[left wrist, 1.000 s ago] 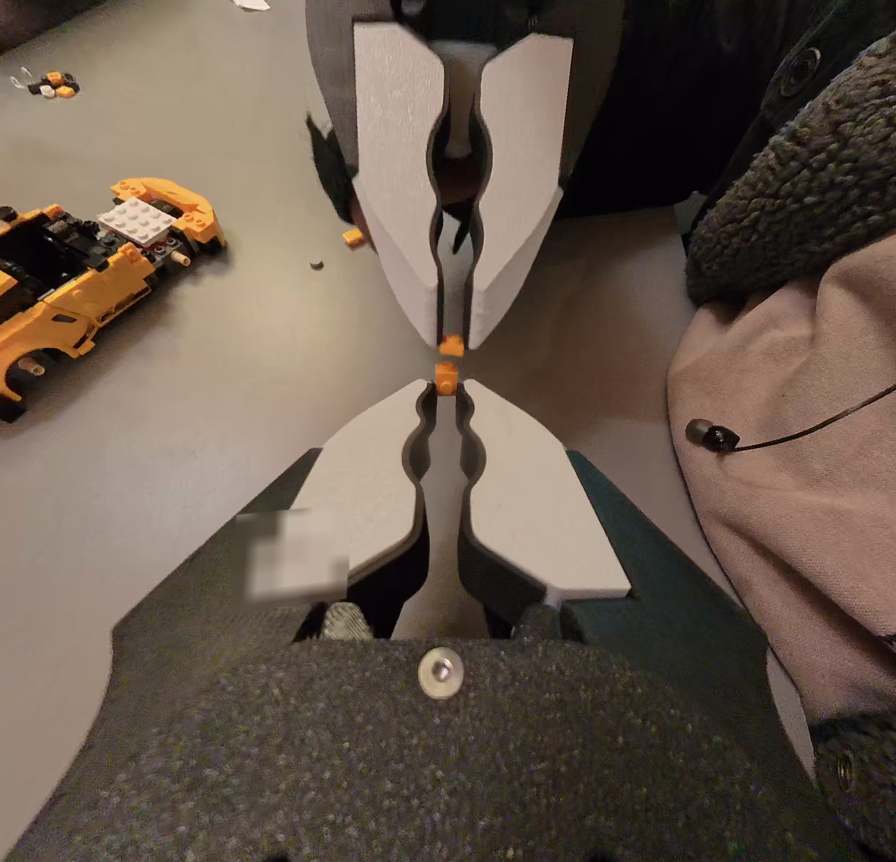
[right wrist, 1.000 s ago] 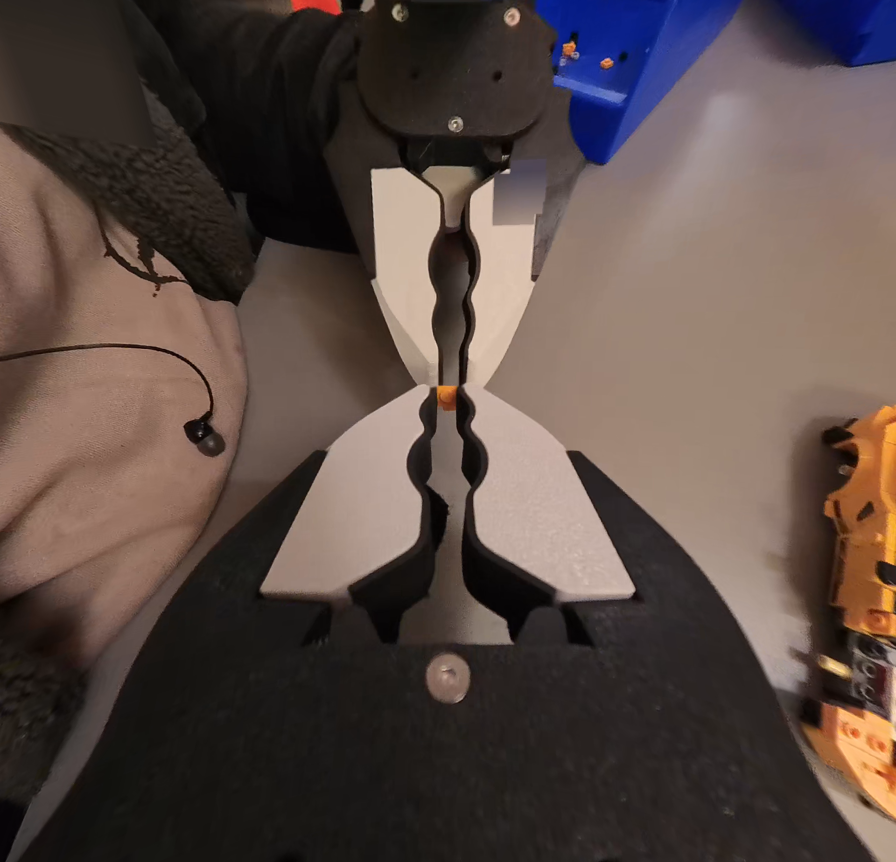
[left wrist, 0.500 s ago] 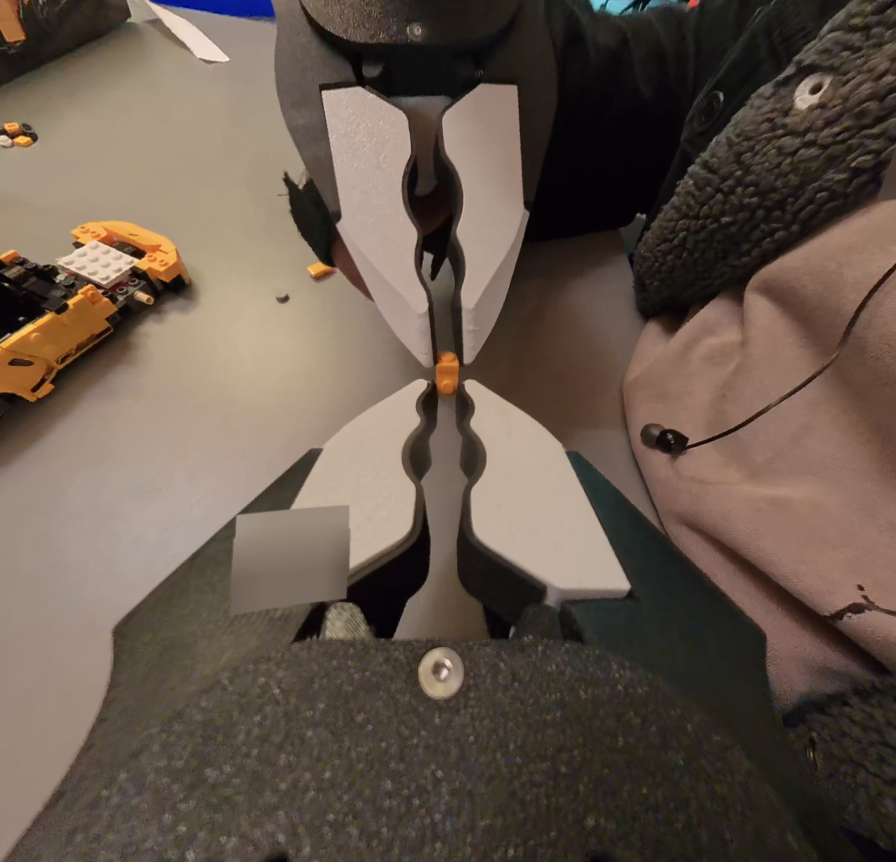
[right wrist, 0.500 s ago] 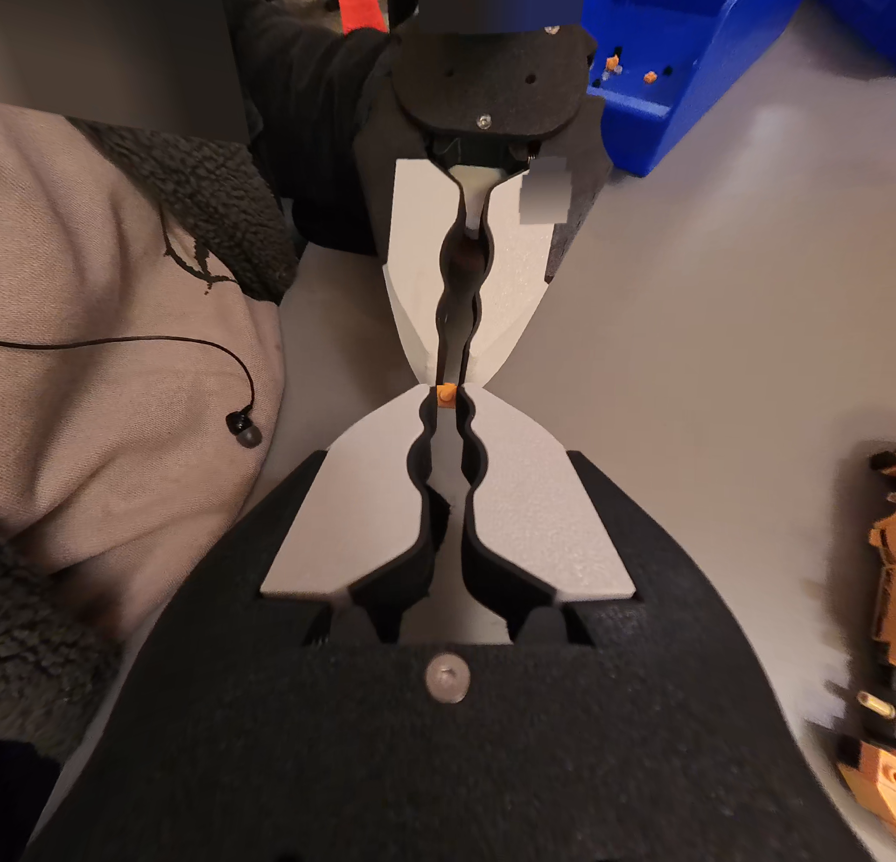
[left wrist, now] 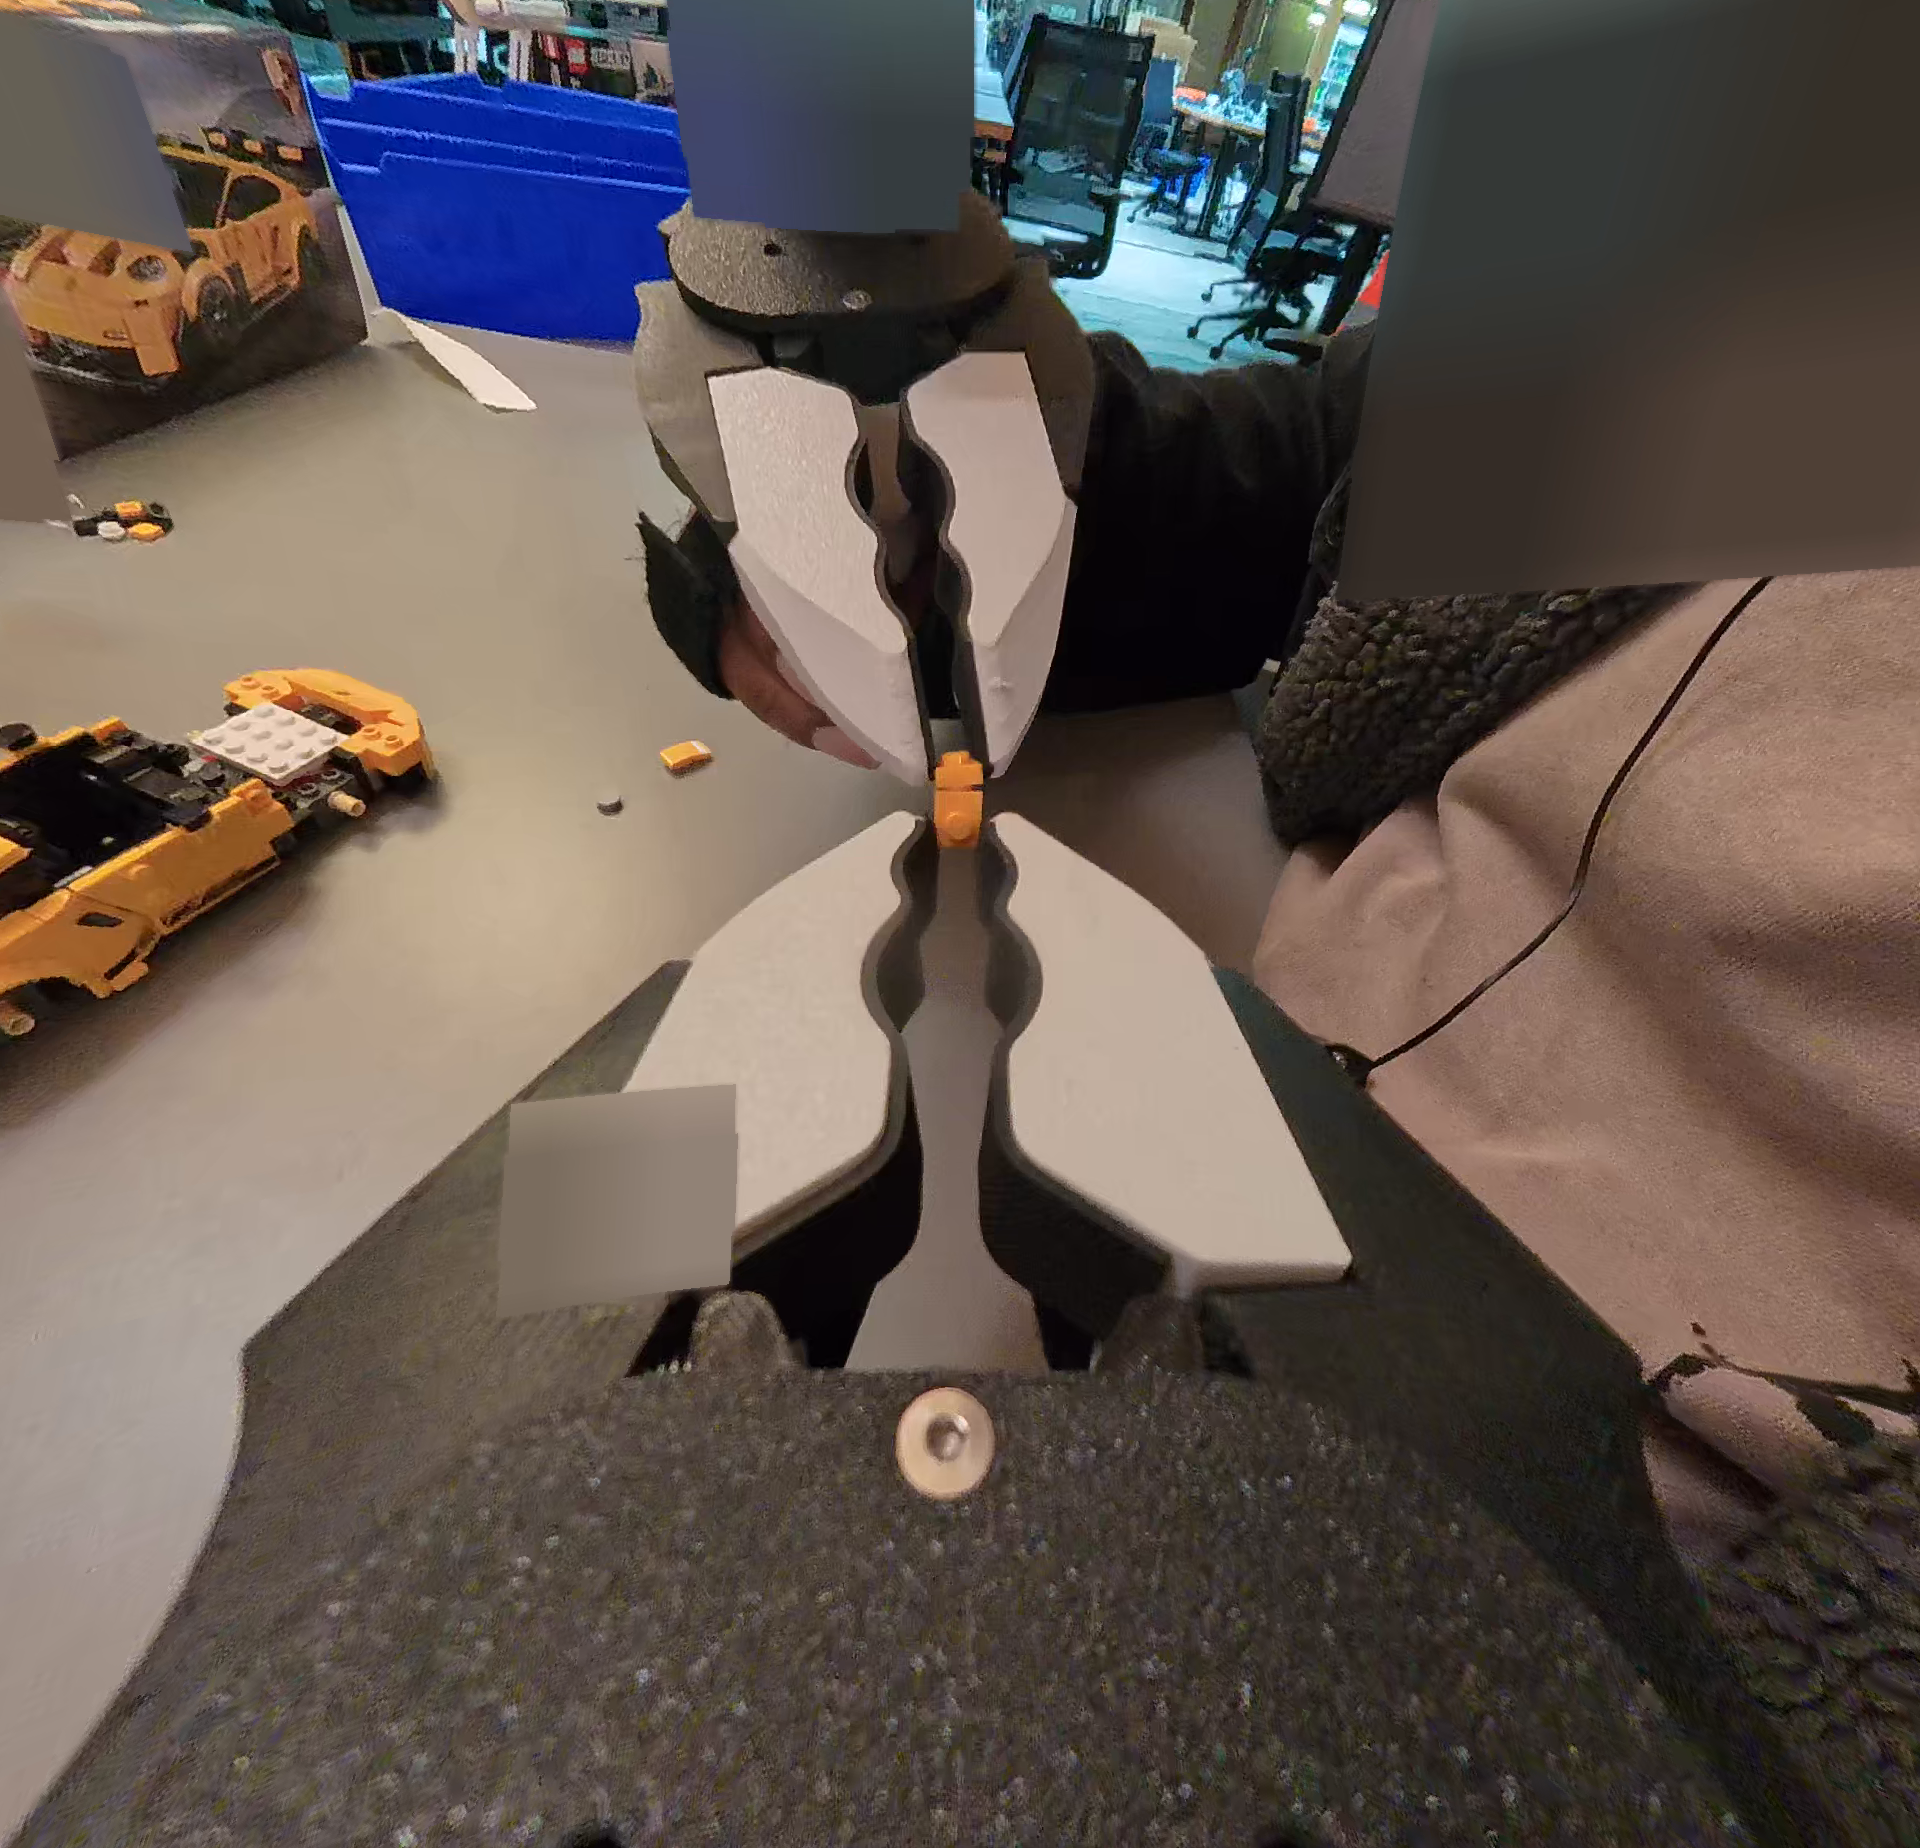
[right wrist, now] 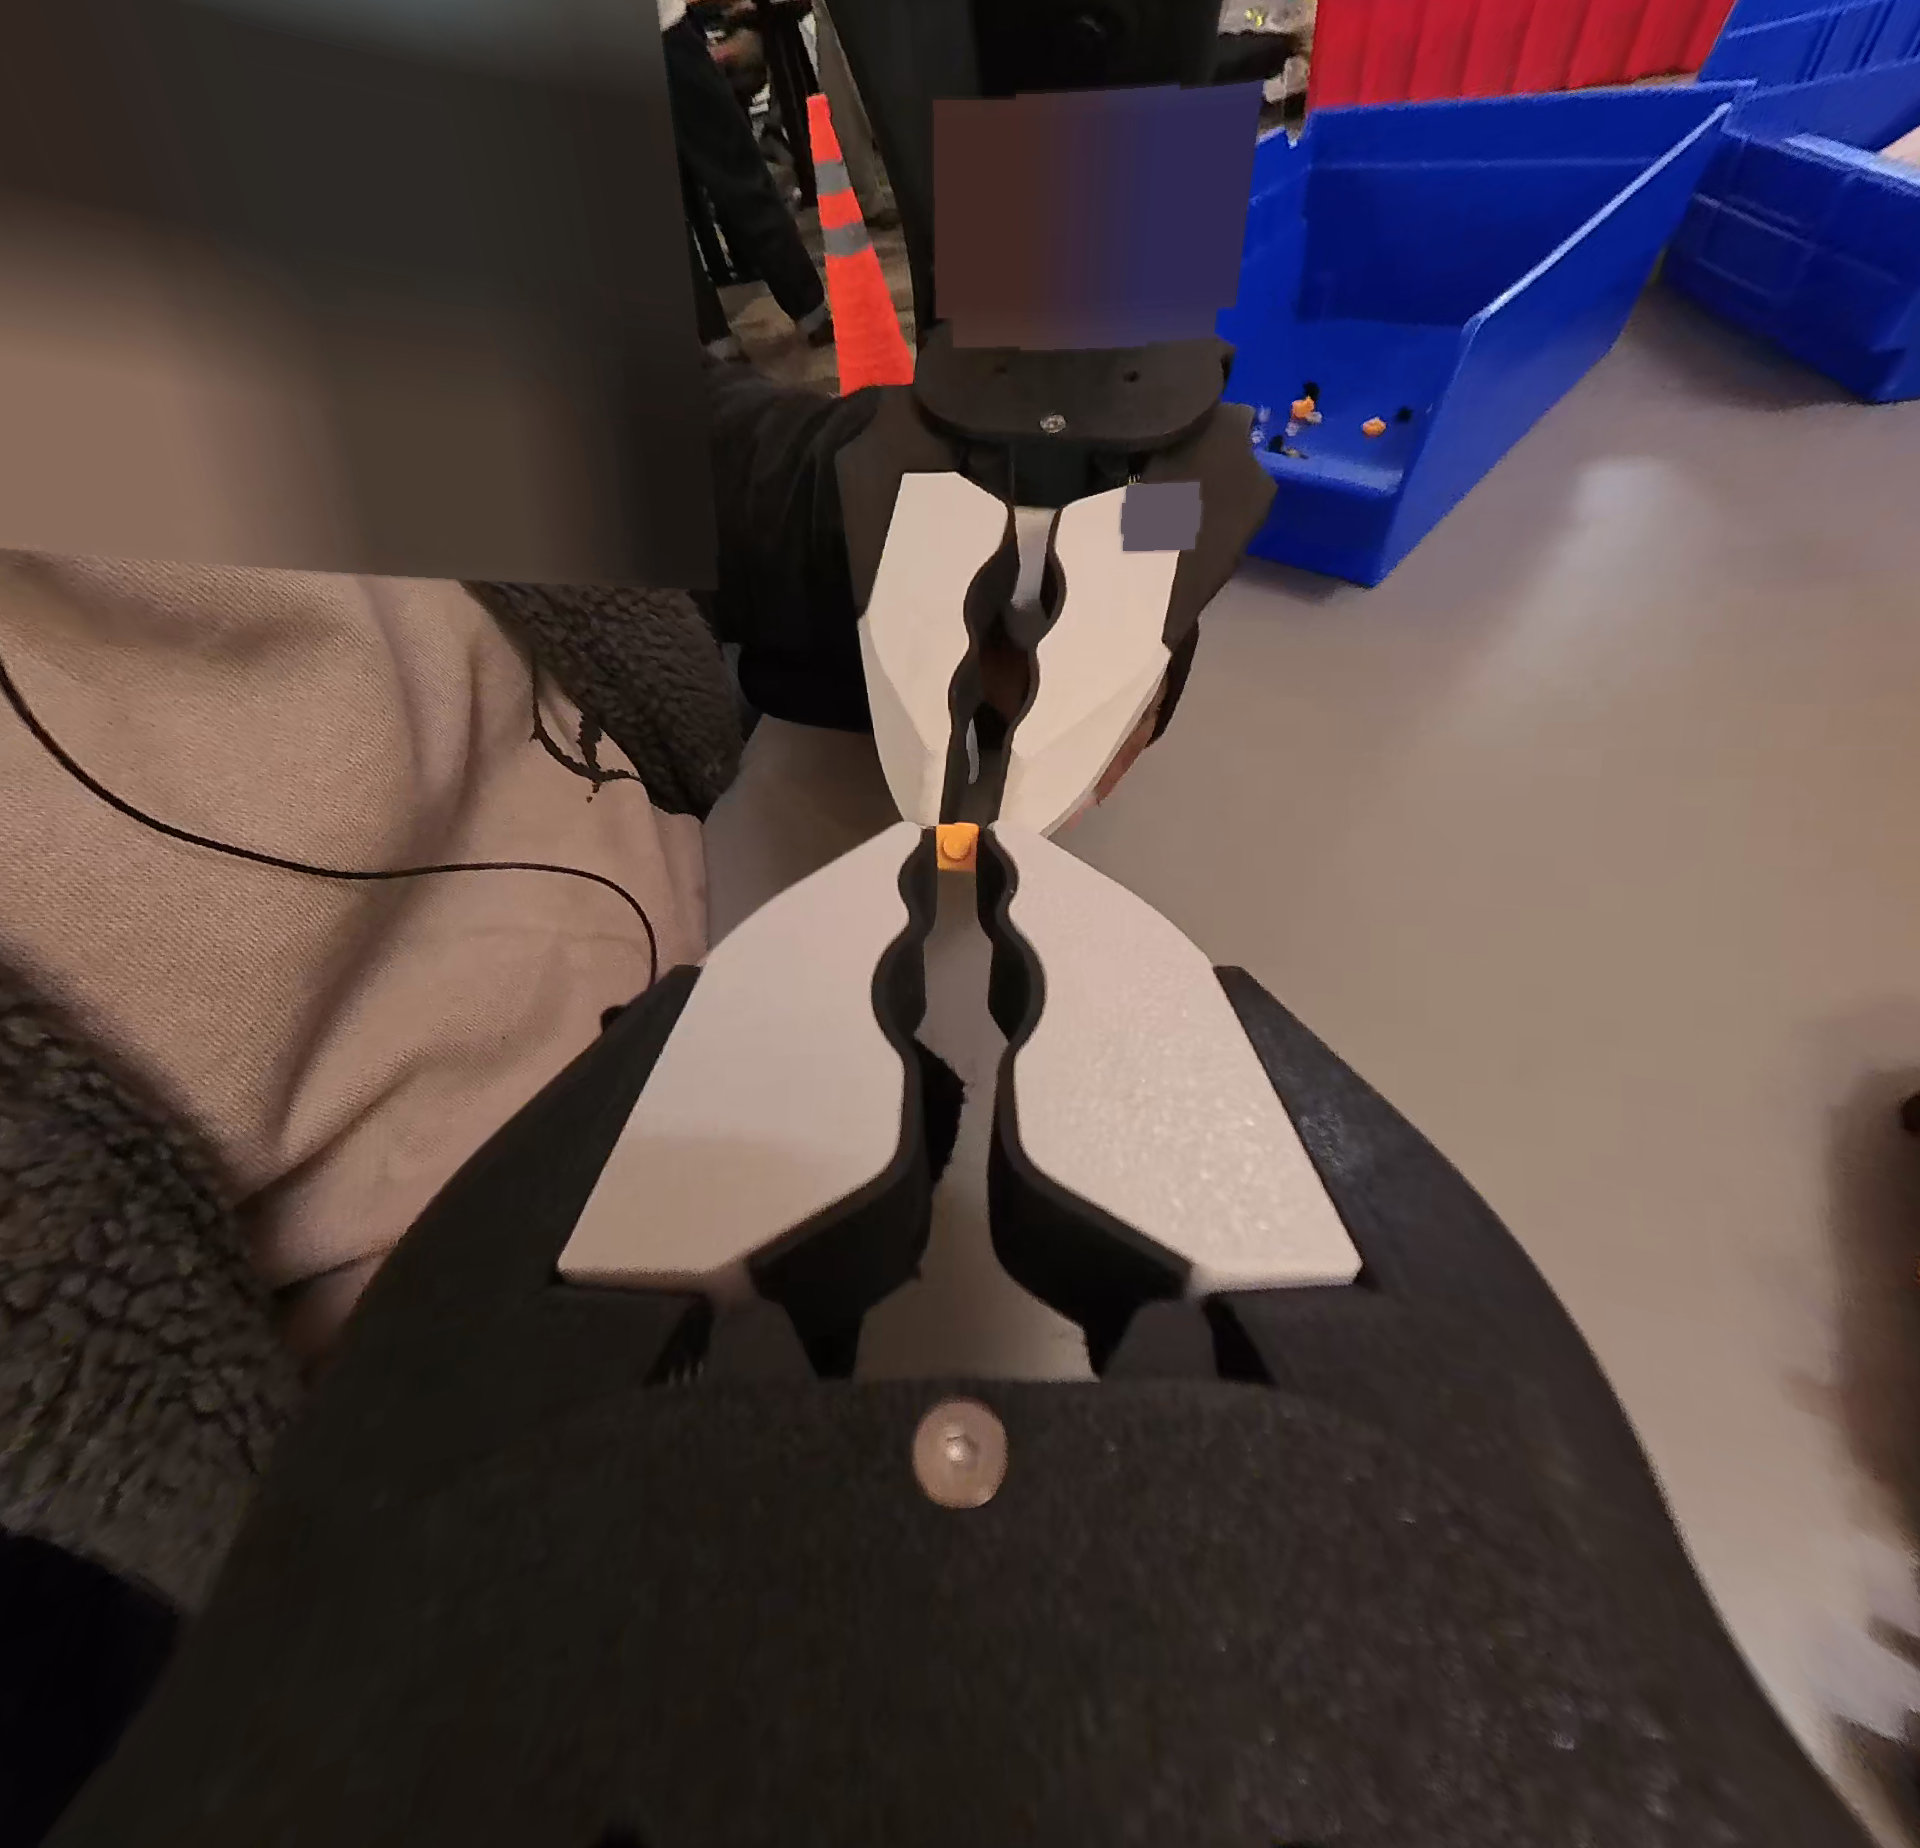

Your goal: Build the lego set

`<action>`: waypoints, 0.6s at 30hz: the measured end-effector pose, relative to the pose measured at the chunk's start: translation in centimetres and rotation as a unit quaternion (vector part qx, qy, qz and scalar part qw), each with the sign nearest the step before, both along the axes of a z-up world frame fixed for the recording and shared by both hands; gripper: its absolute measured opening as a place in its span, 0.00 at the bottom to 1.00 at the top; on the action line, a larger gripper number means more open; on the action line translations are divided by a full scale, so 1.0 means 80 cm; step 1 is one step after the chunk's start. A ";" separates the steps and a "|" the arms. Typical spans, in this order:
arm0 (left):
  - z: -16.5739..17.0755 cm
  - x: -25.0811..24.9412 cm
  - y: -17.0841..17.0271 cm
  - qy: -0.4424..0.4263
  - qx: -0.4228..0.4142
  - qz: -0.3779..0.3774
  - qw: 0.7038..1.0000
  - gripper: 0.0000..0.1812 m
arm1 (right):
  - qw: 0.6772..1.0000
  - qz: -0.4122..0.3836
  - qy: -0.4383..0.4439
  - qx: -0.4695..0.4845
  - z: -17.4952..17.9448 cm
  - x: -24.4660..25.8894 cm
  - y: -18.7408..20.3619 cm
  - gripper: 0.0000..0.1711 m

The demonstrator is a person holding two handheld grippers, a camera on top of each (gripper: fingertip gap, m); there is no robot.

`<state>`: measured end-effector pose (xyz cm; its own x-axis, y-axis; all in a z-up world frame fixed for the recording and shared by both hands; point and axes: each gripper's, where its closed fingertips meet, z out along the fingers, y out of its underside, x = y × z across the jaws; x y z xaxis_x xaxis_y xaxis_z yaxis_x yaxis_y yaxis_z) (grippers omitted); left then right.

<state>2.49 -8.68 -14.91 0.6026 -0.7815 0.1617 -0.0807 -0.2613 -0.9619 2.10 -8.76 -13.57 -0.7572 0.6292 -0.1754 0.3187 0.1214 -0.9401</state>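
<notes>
My left gripper is shut on a small orange lego piece at its tips. My right gripper faces it tip to tip and is shut on a second small orange piece. The two pieces are pressed together into one short stack, held above the grey table. In the right wrist view my right gripper pinches the orange piece, and the left gripper meets it from the far side. The part-built orange car lies on the table to the left.
A loose orange tile and a small dark round piece lie near the car. A small pile of pieces, the set's box and blue bins stand farther back. A person's torso is close by. Both grippers' tips are close together, under 4 cm apart.
The two orange pieces were apart a second ago and now touch, pushed together. Both grippers have tilted up, so more of the room shows behind them.
</notes>
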 end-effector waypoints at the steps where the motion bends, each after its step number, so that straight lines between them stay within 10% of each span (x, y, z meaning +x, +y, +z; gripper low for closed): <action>1: 0.003 0.000 0.000 -0.009 0.003 0.000 1.000 0.04 | 1.000 0.001 0.003 -0.009 0.003 0.000 0.000 0.04; 18: 0.017 -0.014 0.013 -0.044 0.024 0.063 0.997 0.04 | 0.998 -0.045 0.021 -0.034 0.012 -0.015 0.012 0.04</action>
